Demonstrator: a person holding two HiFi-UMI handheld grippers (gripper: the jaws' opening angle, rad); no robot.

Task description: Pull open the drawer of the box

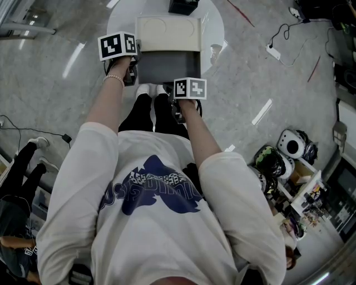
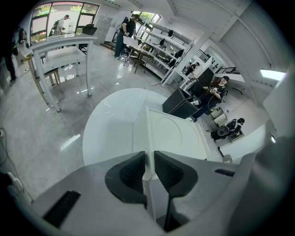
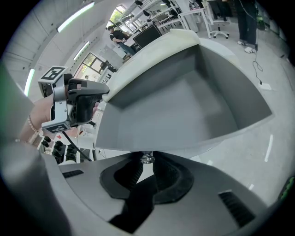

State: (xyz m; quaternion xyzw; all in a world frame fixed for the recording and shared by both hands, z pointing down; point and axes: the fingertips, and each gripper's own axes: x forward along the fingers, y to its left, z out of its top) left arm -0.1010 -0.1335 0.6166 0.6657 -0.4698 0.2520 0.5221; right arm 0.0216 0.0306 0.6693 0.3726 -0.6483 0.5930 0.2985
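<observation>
A white box [image 1: 168, 33] stands on a round white table [image 1: 119, 22]. Its grey drawer [image 1: 168, 65] is drawn out toward me, and its inside shows bare. In the right gripper view the drawer [image 3: 184, 106] fills the middle, and my right gripper [image 3: 146, 166] is shut on the small metal knob [image 3: 147, 158] at its front. My left gripper [image 2: 149, 166] is shut on the thin white side edge of the box [image 2: 170, 133]. The right gripper view also shows the left gripper [image 3: 76, 103] at the box's left corner.
A black case [image 1: 183, 6] sits at the table's far side. My white shoes [image 1: 151, 89] are just below the drawer. A power strip with cable [image 1: 273, 52] lies on the floor at right, helmets [image 1: 292, 143] further right. White tables [image 2: 60, 50] stand beyond.
</observation>
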